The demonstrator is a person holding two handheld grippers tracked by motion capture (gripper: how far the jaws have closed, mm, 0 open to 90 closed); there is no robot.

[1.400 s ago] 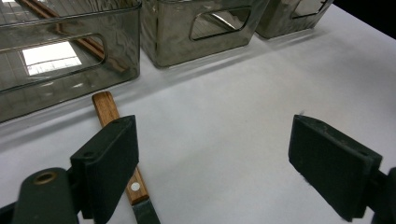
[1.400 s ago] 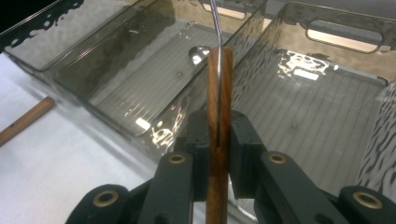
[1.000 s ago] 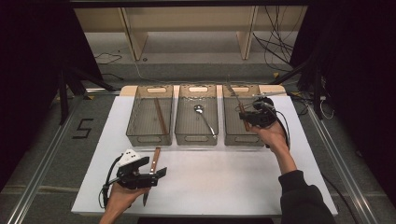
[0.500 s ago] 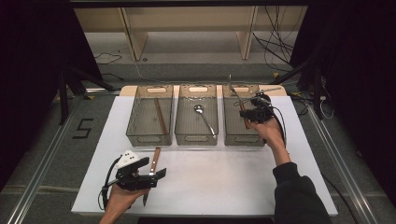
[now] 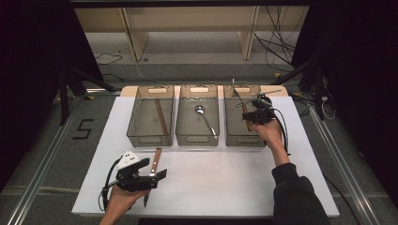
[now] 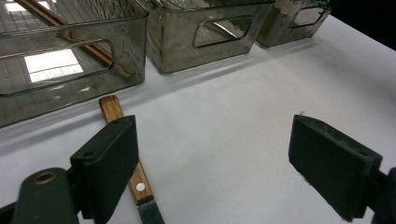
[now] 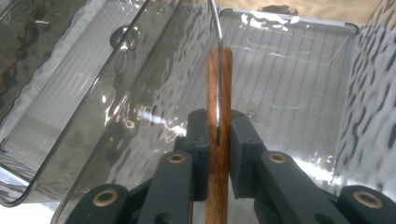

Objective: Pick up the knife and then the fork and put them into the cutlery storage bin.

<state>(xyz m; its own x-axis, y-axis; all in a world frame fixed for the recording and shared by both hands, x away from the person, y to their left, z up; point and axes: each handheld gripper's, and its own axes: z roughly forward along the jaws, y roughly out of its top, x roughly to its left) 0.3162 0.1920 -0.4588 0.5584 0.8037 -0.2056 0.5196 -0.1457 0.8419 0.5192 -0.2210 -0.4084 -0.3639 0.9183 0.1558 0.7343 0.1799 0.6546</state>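
Observation:
My right gripper [image 5: 252, 115] [image 7: 218, 133] is shut on a wooden-handled utensil [image 5: 245, 111] [image 7: 219, 77] whose thin metal stem points away from me. It hovers tilted over the right clear bin [image 5: 244, 140] [image 7: 303, 60]. Near the table's front left, my left gripper [image 5: 157, 169] [image 6: 212, 140] stands open just above the white surface. A wooden-handled knife [image 5: 156, 157] [image 6: 112, 108] lies on the table beside and partly under its left jaw, blade toward me. Nothing is between those jaws.
Three clear grey bins stand in a row at the back of the white table [image 5: 225, 183]. The left bin [image 5: 150, 138] [image 6: 70, 60] holds a wooden stick [image 5: 161, 117]; the middle bin [image 5: 197, 139] [image 6: 205, 32] holds a metal spoon [image 5: 205, 119].
My right gripper has shifted a little left and down over the right bin, still holding the utensil. The left gripper and the knife have not moved.

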